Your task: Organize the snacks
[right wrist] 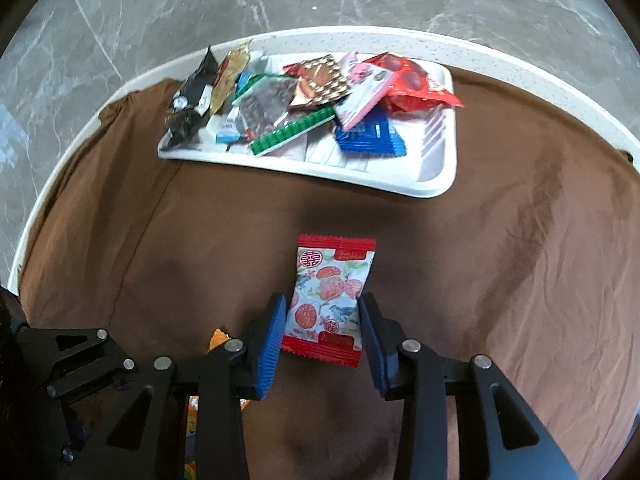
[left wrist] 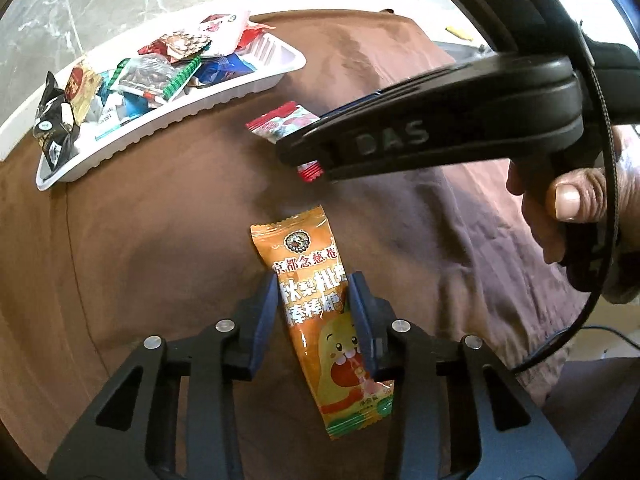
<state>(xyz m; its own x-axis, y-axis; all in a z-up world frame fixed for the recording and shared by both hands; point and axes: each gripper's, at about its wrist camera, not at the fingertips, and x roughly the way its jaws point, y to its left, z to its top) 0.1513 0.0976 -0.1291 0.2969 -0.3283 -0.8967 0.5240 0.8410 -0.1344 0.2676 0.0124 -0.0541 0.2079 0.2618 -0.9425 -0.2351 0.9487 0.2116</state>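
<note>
Left tool (left wrist: pixel 314 280) astride orange packet (left wrist: pixel 320 312); right tool (right wrist: pixel 323 308) astride red packet (right wrist: pixel 330 300)

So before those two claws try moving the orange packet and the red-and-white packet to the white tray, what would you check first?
1. Long orange lollipop packet sits between the left gripper fingers: ok.
2. Left jaws clamped firmly enough to lift: cannot tell.
3. Red-and-white square snack packet centred in the right gripper: ok.
4. Right jaws pressing on the packet: not ok, small gaps show either side.
5. White plastic tray has bare space at its right end: ok.
6. Brown tablecloth between packets and tray free of obstacles: ok.
</note>
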